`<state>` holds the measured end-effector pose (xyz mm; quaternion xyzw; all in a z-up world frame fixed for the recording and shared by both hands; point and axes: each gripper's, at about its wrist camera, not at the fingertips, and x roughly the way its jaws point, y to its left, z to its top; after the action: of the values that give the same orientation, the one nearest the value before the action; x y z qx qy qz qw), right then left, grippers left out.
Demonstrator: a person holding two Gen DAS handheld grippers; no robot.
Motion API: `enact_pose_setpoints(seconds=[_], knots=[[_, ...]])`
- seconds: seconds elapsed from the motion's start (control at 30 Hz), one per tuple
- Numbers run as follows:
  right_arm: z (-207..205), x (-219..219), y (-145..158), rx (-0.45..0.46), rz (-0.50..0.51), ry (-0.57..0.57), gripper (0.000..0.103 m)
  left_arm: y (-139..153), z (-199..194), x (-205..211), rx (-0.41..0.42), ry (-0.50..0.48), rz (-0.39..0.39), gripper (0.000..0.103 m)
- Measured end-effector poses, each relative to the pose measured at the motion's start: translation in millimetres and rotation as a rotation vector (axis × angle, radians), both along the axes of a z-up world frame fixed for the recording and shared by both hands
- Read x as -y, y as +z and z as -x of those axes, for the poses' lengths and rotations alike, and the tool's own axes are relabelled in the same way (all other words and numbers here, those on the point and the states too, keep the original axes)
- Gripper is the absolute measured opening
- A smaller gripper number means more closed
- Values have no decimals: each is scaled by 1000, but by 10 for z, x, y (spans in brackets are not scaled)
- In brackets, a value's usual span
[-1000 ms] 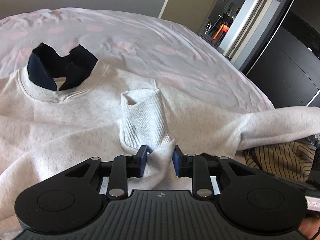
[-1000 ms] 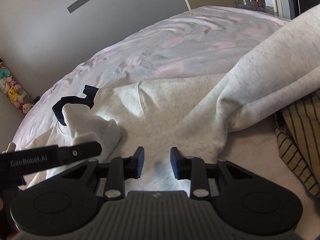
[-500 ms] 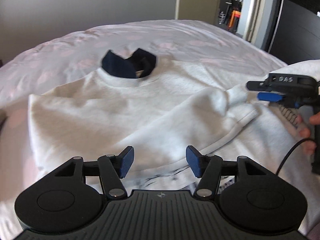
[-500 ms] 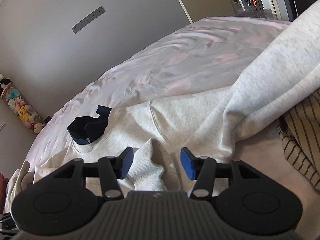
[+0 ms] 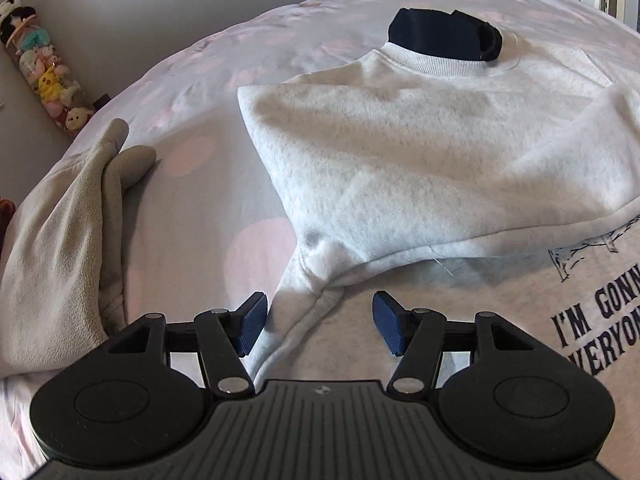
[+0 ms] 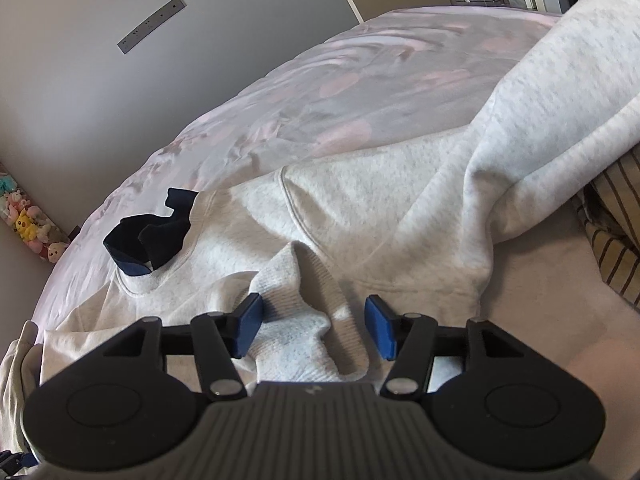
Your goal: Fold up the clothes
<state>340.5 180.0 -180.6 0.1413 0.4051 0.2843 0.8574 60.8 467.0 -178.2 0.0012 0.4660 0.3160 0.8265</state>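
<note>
Grey sweatshirt (image 5: 400, 152) flat on bed (image 5: 208, 200), navy collar (image 5: 444, 40) at far end. Near collar, one sleeve folded across chest, ribbed cuff (image 6: 296, 312) lying loose.

Left gripper (image 5: 318, 326): fingers wide, empty, over side seam.

Right gripper (image 6: 314, 326): fingers just opened, straddling cuff, not pinching.

Left: other sleeve, body fold, judging by layout.

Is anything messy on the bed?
Yes. A dark blue cloth sticks out of the grey sweatshirt's neck hole, and its ribbed cuff lies crumpled on top, between the open right tongs.
</note>
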Motion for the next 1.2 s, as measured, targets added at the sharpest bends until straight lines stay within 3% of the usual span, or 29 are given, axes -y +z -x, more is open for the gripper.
enact_pose_setpoints(seconds=[0.1, 0.13, 0.17, 0.23, 0.3, 0.43, 0.5, 0.7, 0.8, 0.87, 0.97, 1.03, 1.2], knots=[[-10, -1, -11, 4, -10, 0, 57, -53, -108, 28, 8, -31, -75, 56], [-14, -1, -11, 4, -15, 0, 44, -57, -133, 36, 11, -34, -89, 50], [-13, -3, -3, 7, -16, 2, 38, -53, -150, 35, 24, -33, -89, 33], [3, -7, 44, 36, -5, -2, 17, -12, -147, 2, 54, -1, -82, 23], [20, 31, 108, 56, -52, -7, 8, 79, -92, -66, 100, 34, -97, 16], [47, 133, 242, 78, -184, -14, 3, 249, 109, -309, 174, 128, -87, 13], [50, 104, 283, 65, -154, -4, 3, 205, 150, -422, 170, 141, -45, 13], [3, -14, 105, -36, 19, 9, 3, 46, 179, -470, 127, 112, 41, 17], [-4, -24, 74, -43, 79, -5, 5, 140, 265, -524, 139, 112, 111, 32], [3, 0, 102, -19, 114, -31, 11, 261, 356, -579, 163, 111, 169, 48], [-4, 111, 187, 0, 57, -53, 17, 461, 482, -630, 212, 99, 208, 52], [-8, 172, 241, 11, 16, -60, 28, 577, 512, -687, 244, 96, 212, 60], [0, 158, 273, 32, -6, -48, 28, 720, 329, -982, 292, 114, 228, 62]])
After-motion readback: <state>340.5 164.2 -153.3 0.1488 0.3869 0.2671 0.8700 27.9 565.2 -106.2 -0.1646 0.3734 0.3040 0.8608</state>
